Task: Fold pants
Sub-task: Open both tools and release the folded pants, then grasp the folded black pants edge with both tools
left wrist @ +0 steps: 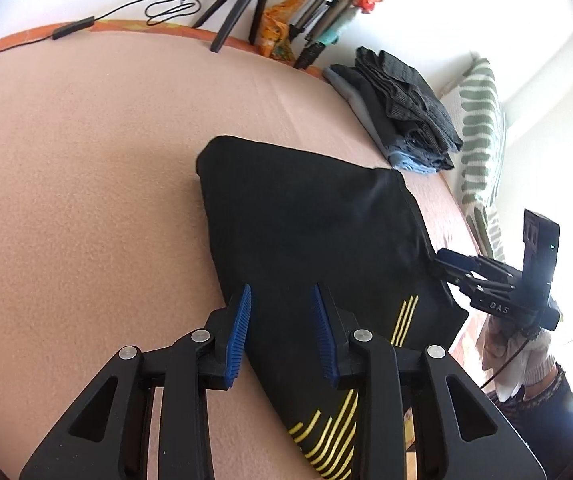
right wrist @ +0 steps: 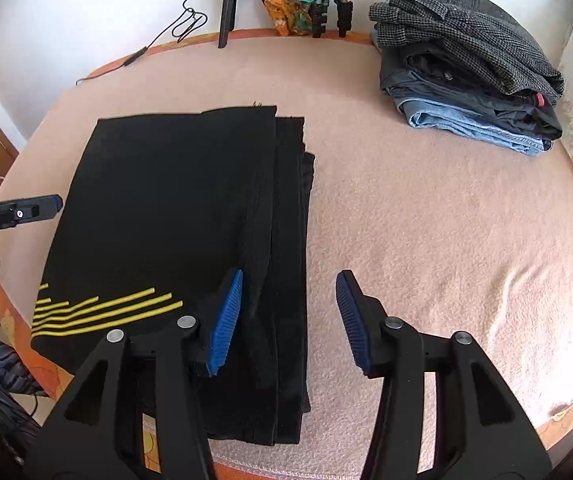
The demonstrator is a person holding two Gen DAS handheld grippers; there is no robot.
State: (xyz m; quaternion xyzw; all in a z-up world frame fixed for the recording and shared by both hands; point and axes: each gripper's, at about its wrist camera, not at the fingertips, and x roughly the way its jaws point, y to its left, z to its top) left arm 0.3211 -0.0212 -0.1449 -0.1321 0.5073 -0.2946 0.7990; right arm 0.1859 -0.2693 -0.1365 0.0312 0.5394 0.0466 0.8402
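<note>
- My left gripper (left wrist: 280, 330) hangs released above the black pants (right wrist: 174, 216), which lie folded on the pink blanket (right wrist: 426, 220).
- My right gripper (right wrist: 288, 320) is spread wide over their layered edge.
- Risk: snagging one layer there would undo the fold, I judge.

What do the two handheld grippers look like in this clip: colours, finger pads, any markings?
Both grippers, left gripper and right gripper, are matte black plastic linkages with triangular cut-outs and silver pivot pins. Their fingers carry ribbed blue pads. Seen from the left wrist, the right gripper's body shows white "DAS" lettering.
</note>
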